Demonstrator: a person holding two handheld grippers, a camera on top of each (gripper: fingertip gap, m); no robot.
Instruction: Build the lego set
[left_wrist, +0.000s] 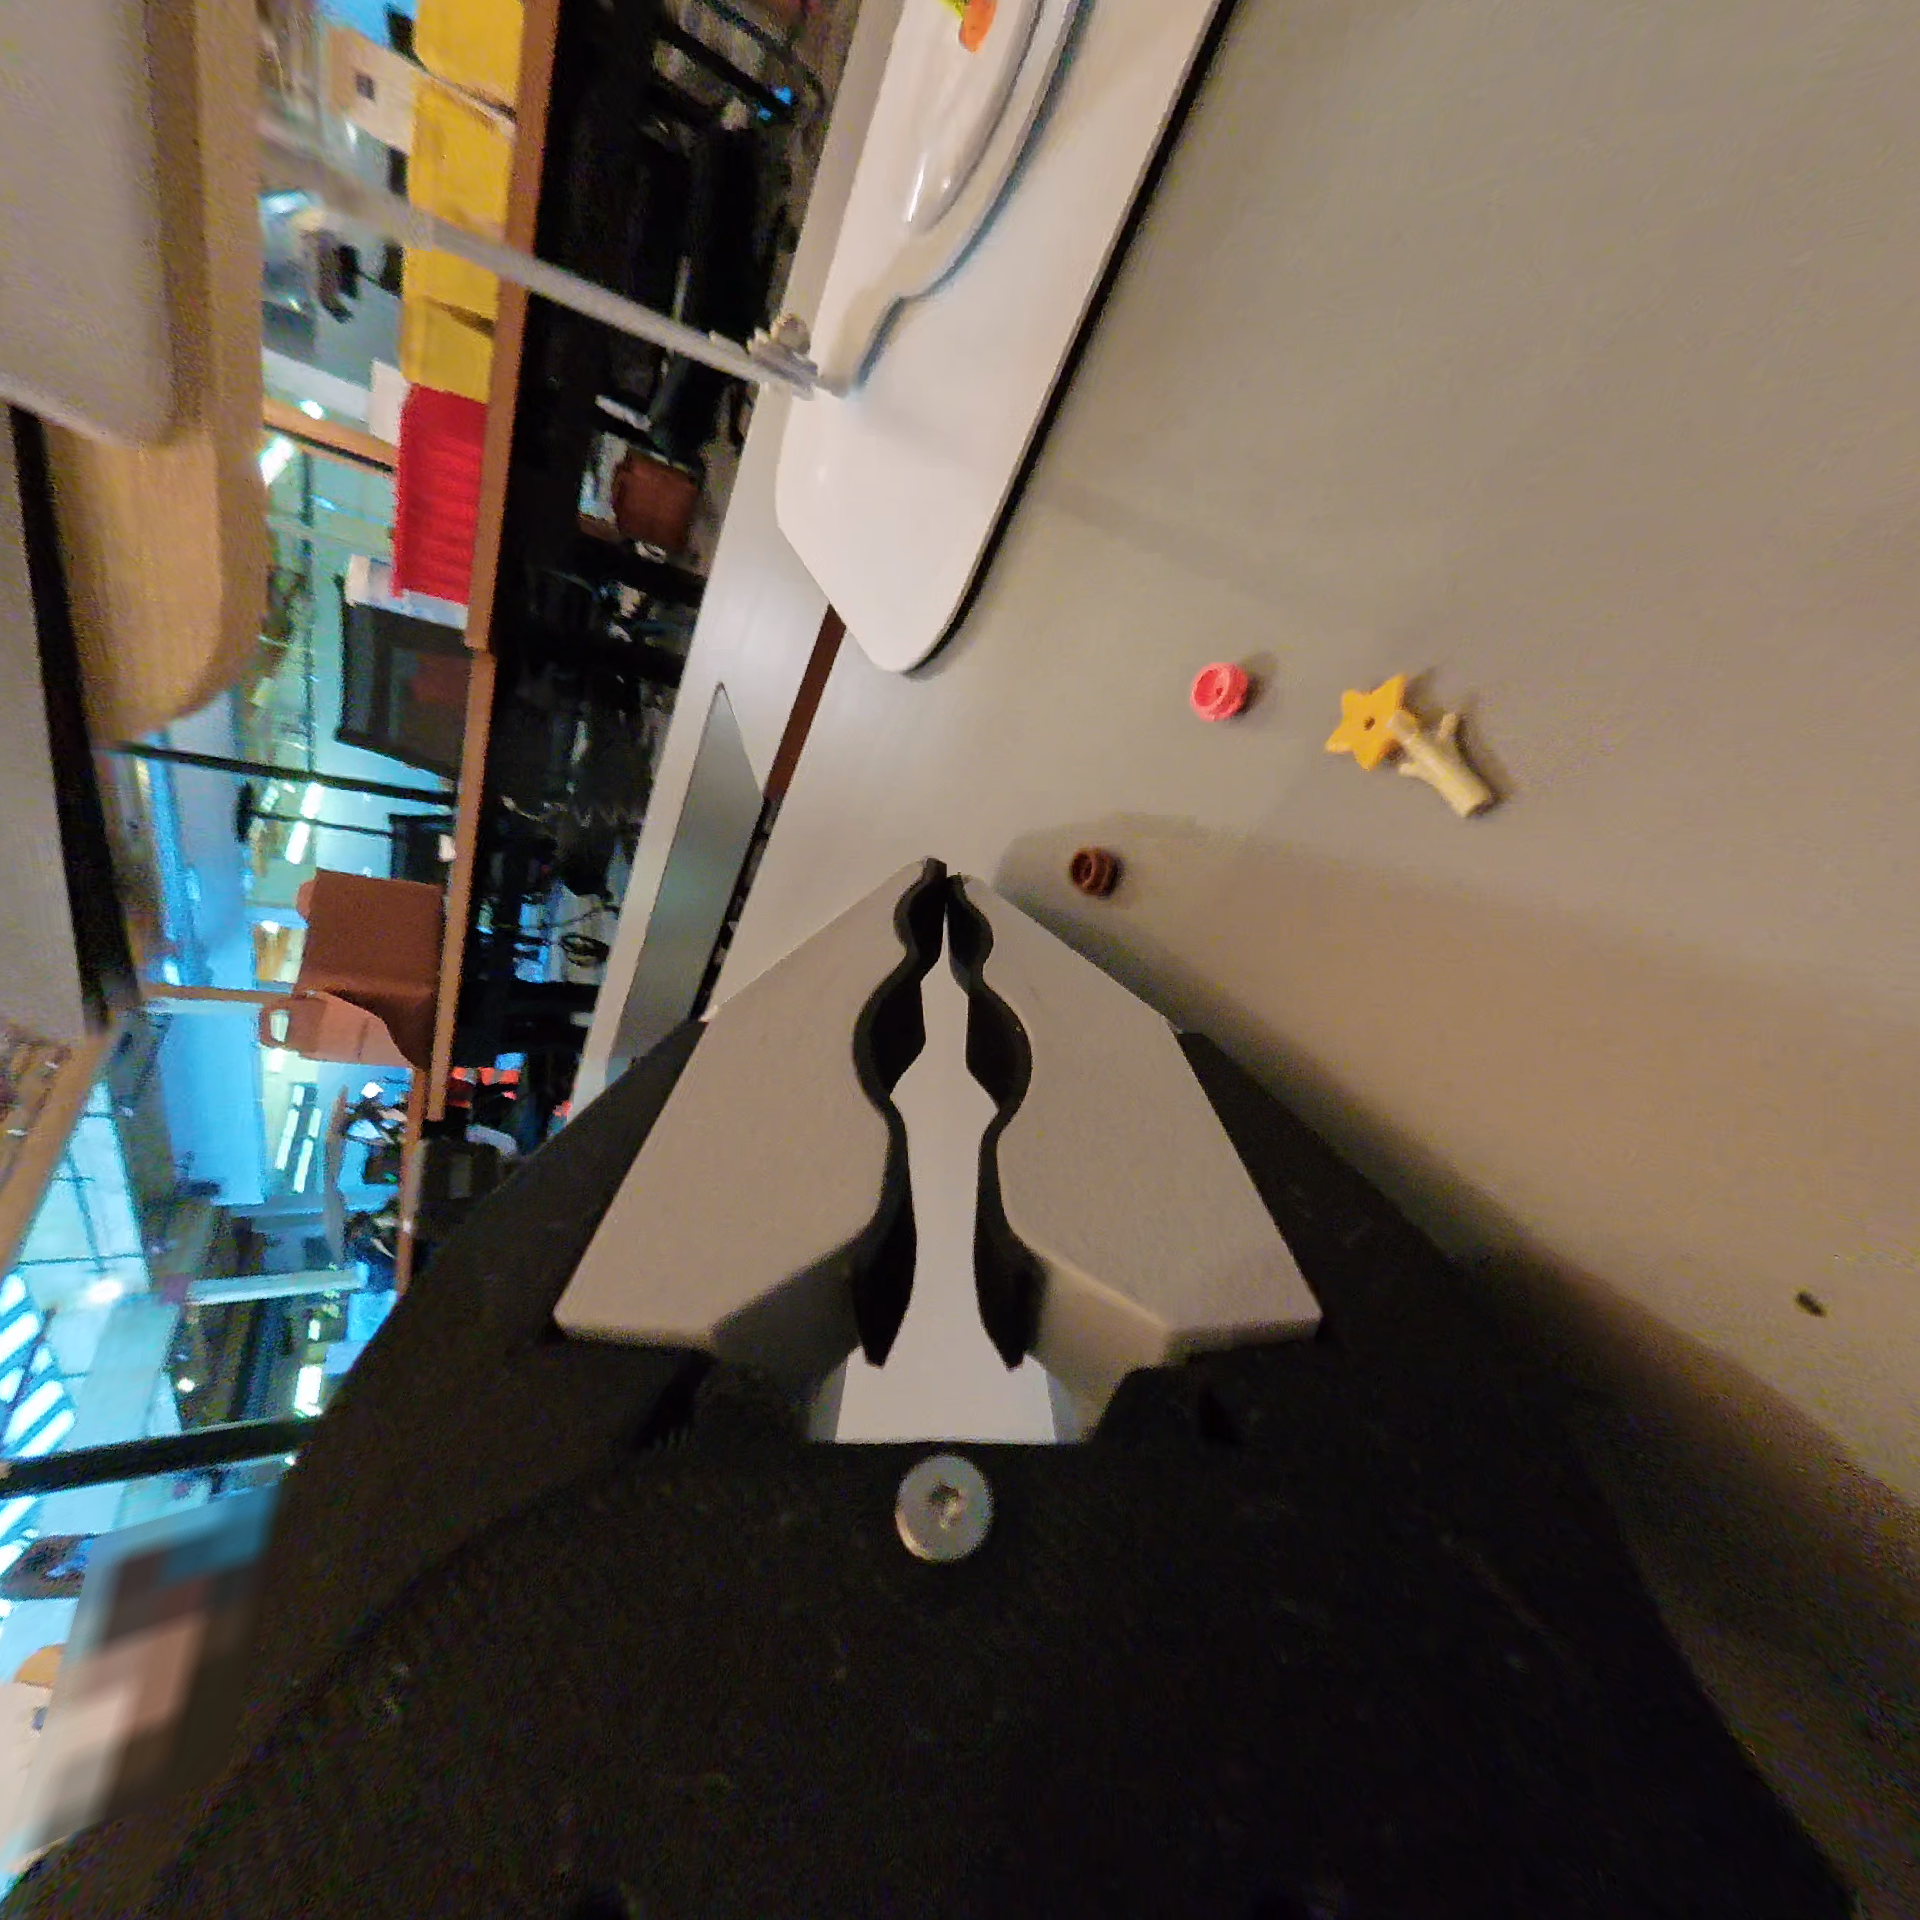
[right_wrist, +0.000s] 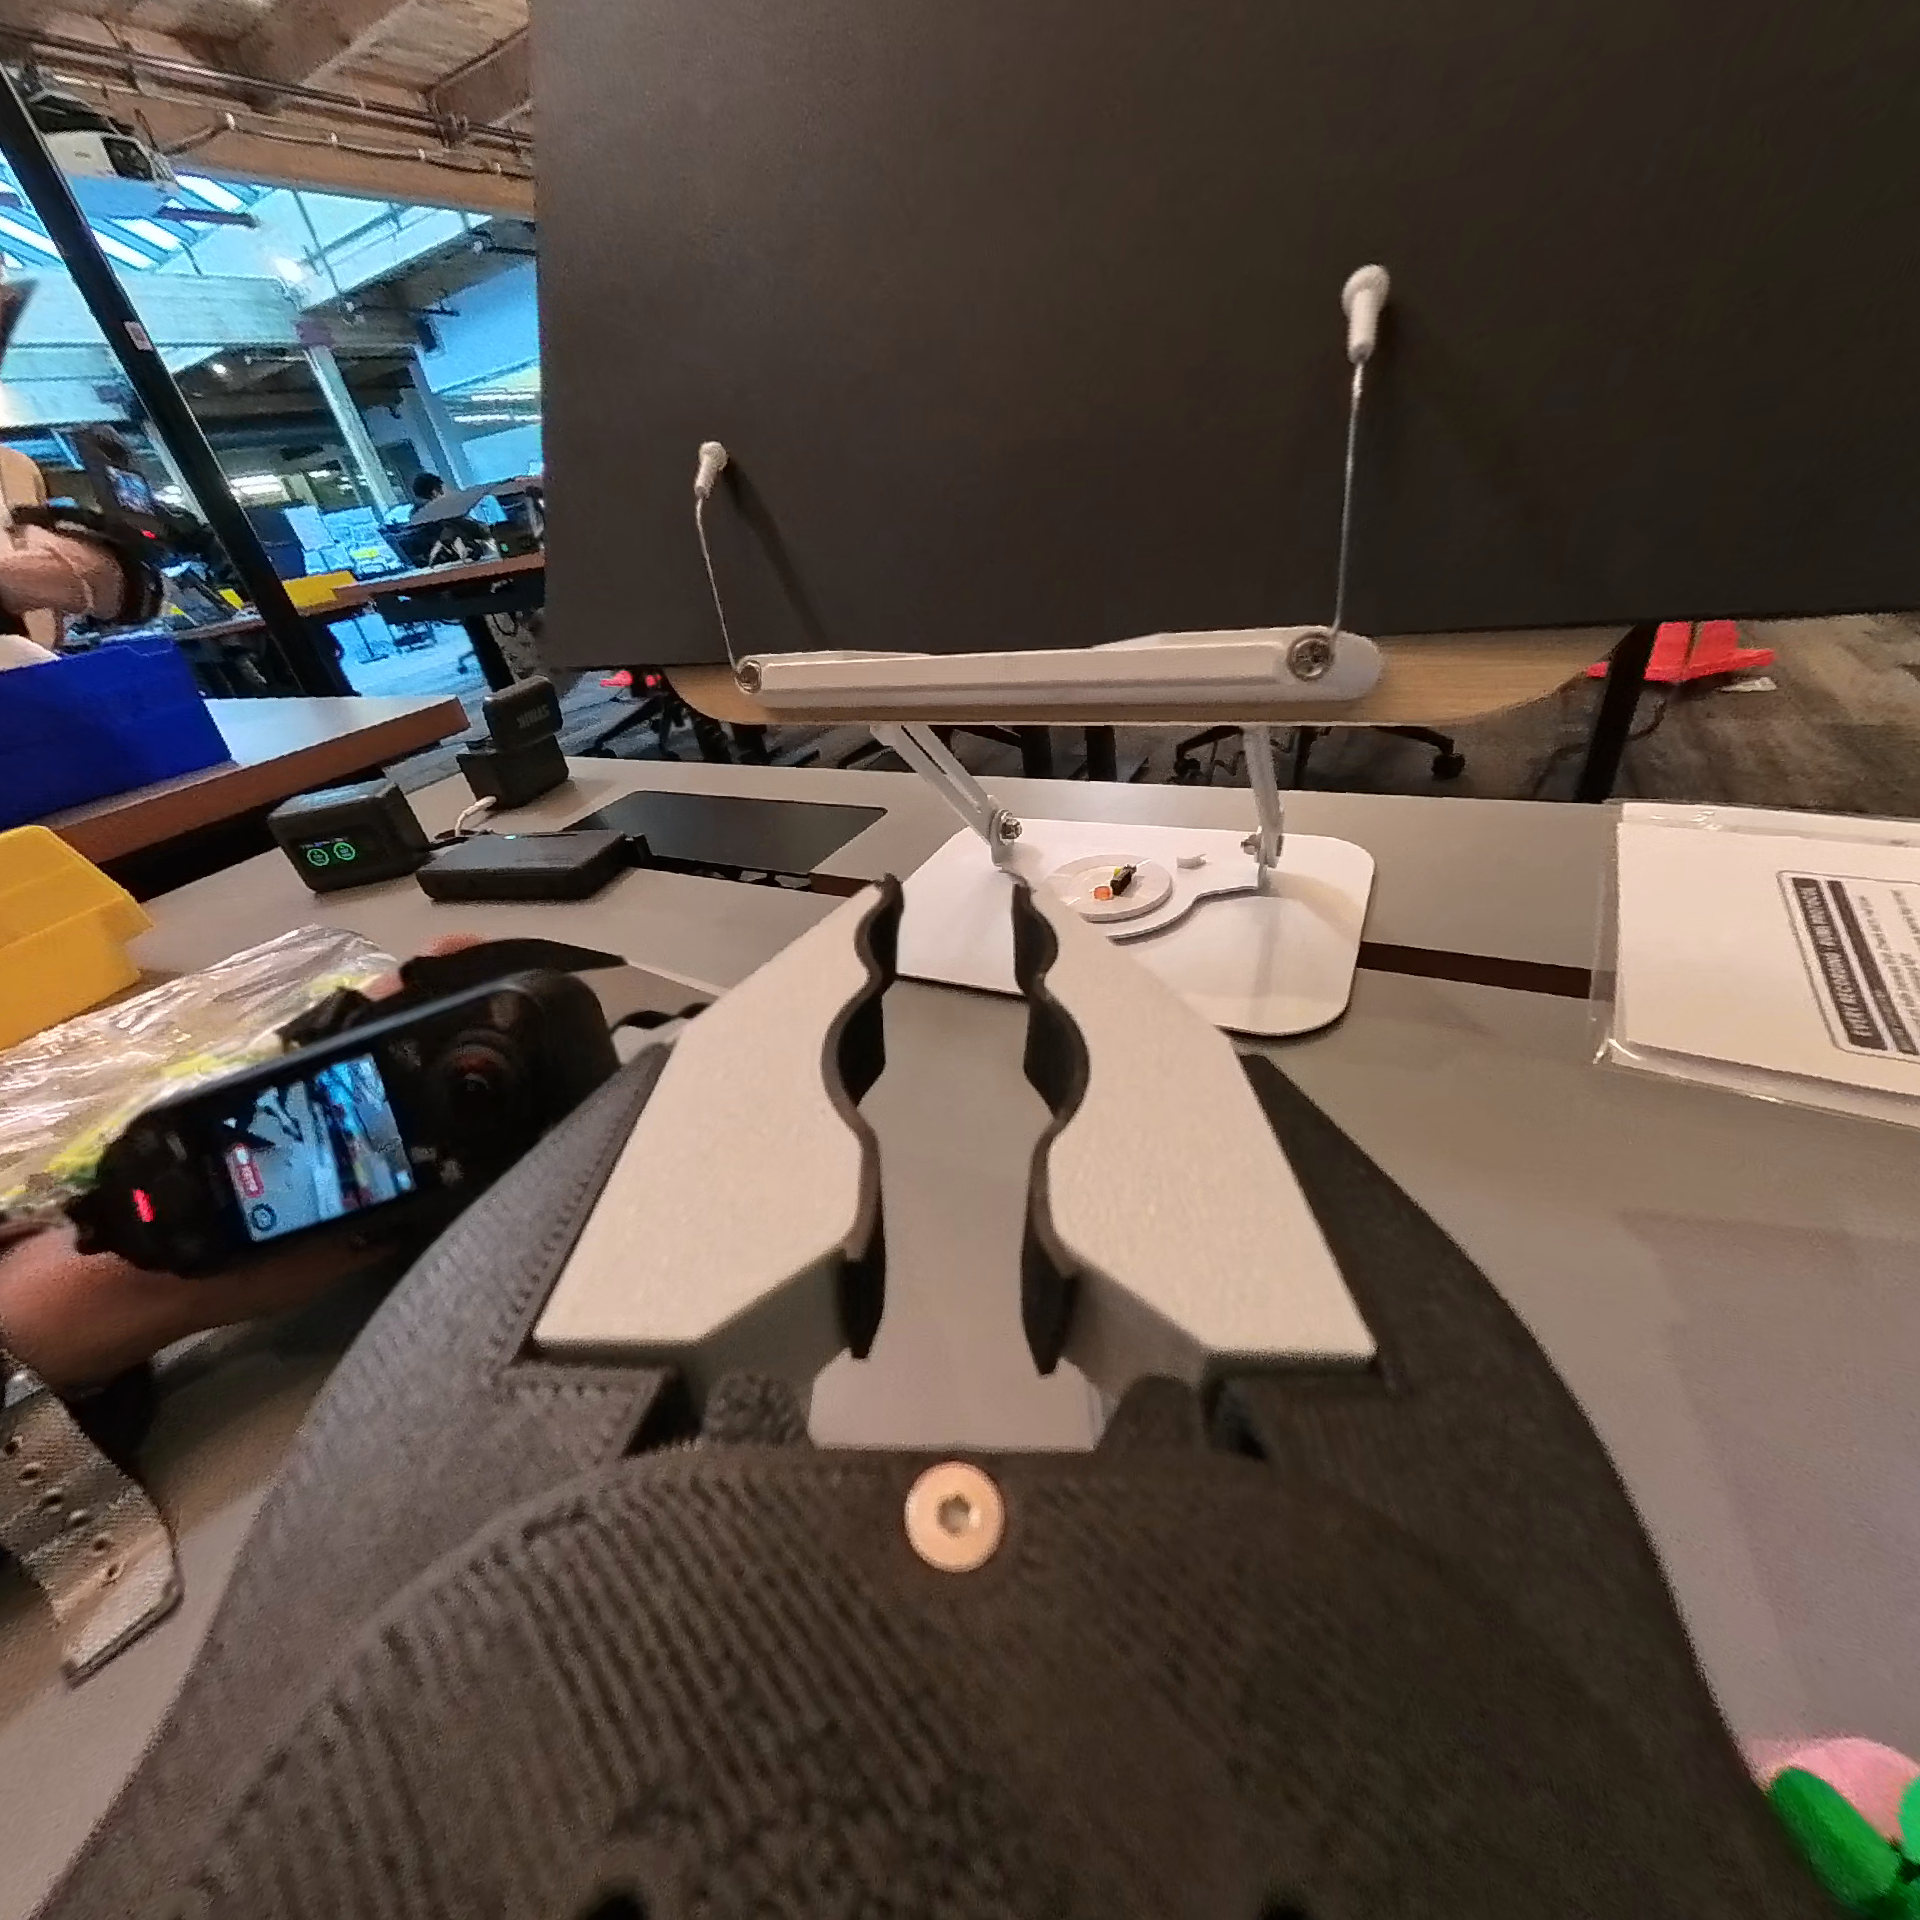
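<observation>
In the left wrist view, which is rolled sideways, my left gripper is shut and empty, its tips touching just above the grey table. A small brown round stud lies close beside the tips. Farther off lie a red round stud and a yellow star on a cream stem. In the right wrist view my right gripper is open and empty, held above the table and pointed at a white stand base. A small orange and black piece sits on the base's round disc. A pink and green lego piece shows at the bottom right corner.
The white stand holds a large dark board ahead. The other gripper's camera, held in a hand, is at the left. A yellow bin, a plastic bag, black chargers and a sleeved paper sheet lie around. About 20 centimetres separates my left fingertips from my right. To reach the red round stud in a straight line is about 6 centimetres for my left fingers, about 15 centimetres for my right.
</observation>
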